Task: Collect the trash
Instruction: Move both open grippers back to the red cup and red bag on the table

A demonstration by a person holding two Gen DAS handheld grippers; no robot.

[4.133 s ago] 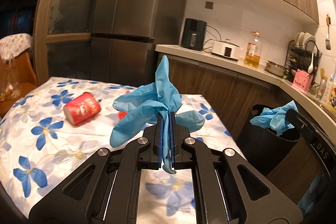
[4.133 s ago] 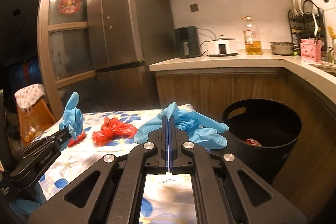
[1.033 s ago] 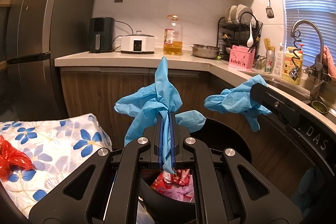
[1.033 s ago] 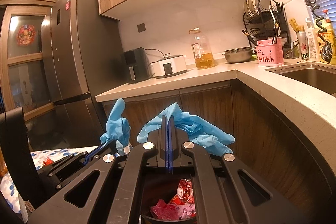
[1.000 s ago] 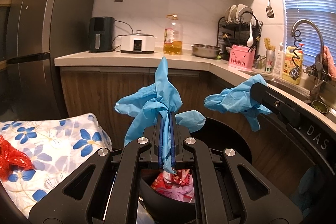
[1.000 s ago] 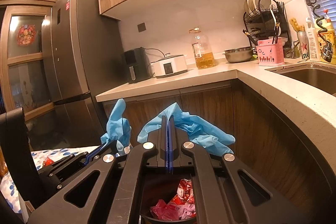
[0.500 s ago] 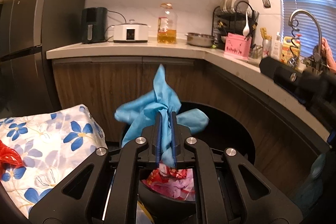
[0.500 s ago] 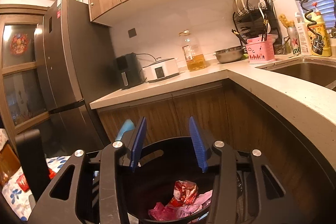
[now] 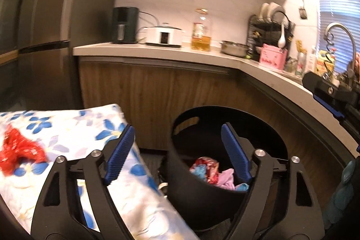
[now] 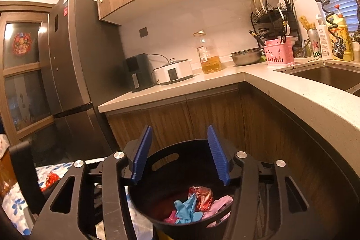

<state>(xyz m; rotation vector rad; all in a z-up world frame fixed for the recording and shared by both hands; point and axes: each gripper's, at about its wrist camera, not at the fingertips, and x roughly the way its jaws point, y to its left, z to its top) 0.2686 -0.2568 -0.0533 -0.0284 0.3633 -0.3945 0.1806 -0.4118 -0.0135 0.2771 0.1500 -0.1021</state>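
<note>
- Left gripper [image 9: 177,150]: jaws spread wide, just been opening, nothing between the pads; hangs over the near rim of the black bin [image 9: 265,127], left finger still above the table's corner.
- Right gripper [image 10: 178,152]: jaws apart, also just been opening, empty; aimed across the bin mouth from the near side.
- Blue glove [image 10: 187,208]: lying inside the bin on top of the pile, beside a red foil wrapper [image 10: 202,194] and pink scraps [image 10: 219,204]. Second blue bit [image 9: 241,187] shows by the bin's near wall in the left wrist view; likely the other glove, cannot tell for sure.
- Bin stands on the floor just off the right corner of the flowered table [image 9: 74,125], against the wooden cabinet [image 10: 213,116] under the counter.
- Red crumpled plastic [image 9: 16,151] left on the table, near its left edge in the left wrist view; same scrap probably the red spot at the far left of the right wrist view.
- Step in hand, judged: release into bin, looks done for both; red scrap next.
- To do well: keep jaws wide while backing away so no glove clings to the ribbed pads; lift clear of the rim before swinging back, avoid knocking the bin.
- For the red scrap: come in low over the cloth, pinch the bunched middle, avoid snagging the tablecloth.
- Risk: thin plastic slipping out of a shallow pinch.
</note>
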